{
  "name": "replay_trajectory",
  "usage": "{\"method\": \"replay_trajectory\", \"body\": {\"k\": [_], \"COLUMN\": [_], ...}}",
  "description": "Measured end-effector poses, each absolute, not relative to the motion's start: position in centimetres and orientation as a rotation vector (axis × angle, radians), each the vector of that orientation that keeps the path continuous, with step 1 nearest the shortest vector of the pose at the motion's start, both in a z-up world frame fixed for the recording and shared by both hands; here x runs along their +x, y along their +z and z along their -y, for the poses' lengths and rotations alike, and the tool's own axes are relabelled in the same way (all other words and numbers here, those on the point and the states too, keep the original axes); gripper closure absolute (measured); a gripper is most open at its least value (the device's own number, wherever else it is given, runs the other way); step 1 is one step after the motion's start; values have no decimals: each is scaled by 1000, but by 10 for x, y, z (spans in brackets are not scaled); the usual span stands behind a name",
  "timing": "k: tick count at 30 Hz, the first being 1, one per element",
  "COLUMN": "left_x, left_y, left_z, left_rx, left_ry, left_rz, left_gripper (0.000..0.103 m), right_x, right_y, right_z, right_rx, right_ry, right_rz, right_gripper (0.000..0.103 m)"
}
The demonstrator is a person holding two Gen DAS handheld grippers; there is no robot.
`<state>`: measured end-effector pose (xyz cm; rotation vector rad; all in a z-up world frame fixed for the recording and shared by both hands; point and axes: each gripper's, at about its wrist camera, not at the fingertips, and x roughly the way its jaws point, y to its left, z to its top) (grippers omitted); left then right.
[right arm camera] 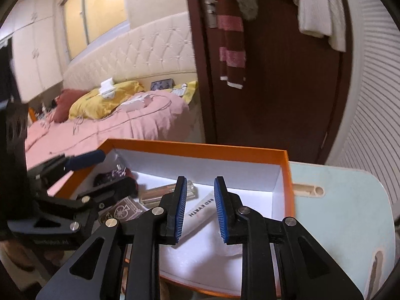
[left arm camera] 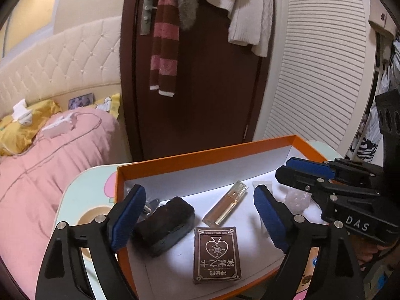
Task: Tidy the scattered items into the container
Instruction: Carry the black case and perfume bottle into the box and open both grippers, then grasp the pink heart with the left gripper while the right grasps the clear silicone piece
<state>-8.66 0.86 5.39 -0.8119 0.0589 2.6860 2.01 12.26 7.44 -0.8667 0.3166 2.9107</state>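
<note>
Both hand-held grippers are hovering over the orange box (left arm camera: 175, 161), each with nothing between its fingers.

The left gripper (left arm camera: 200, 215) is standing with its jaws spread wide above the box floor; a black block (left arm camera: 166, 222), a brown card deck (left arm camera: 217, 253) and a clear glass bottle of amber liquid (left arm camera: 226, 203) are lying inside the box between and below its blue pads (left arm camera: 127, 218). The right gripper (right arm camera: 200, 207) is sitting with its jaws at a narrow gap, empty, over a white tube (right arm camera: 200, 212) that is resting on the white floor near the box's right wall. A pale crinkled item (left arm camera: 297, 200) is lying in the box under the right gripper as seen from the left wrist view. The box is resting on a light blue table (right arm camera: 345, 200), with a pink-covered bed (left arm camera: 50, 160) beside it.
</note>
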Motion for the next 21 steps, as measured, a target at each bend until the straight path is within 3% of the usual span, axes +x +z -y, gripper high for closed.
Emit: {"method": "replay_trajectory", "body": {"k": [3,16,21], "left_x": [-86,-88,-68], "left_y": [54,51,66], "left_z": [-12,-19,-17], "left_rx": [-819,-852,-714], "left_ry": [2697,2694,2716], "left_rz": [-74,-201,-147], "left_gripper": [14,13,13], "right_x": [18,11,10], "right_y": [74,74,73], "right_z": [-117,-116,-114], "right_rx": [-876,-904,-920], "right_ry": [2927,2882,2867], "right_rz": [-278,-215,-175], "right_gripper": [65,67,67]}}
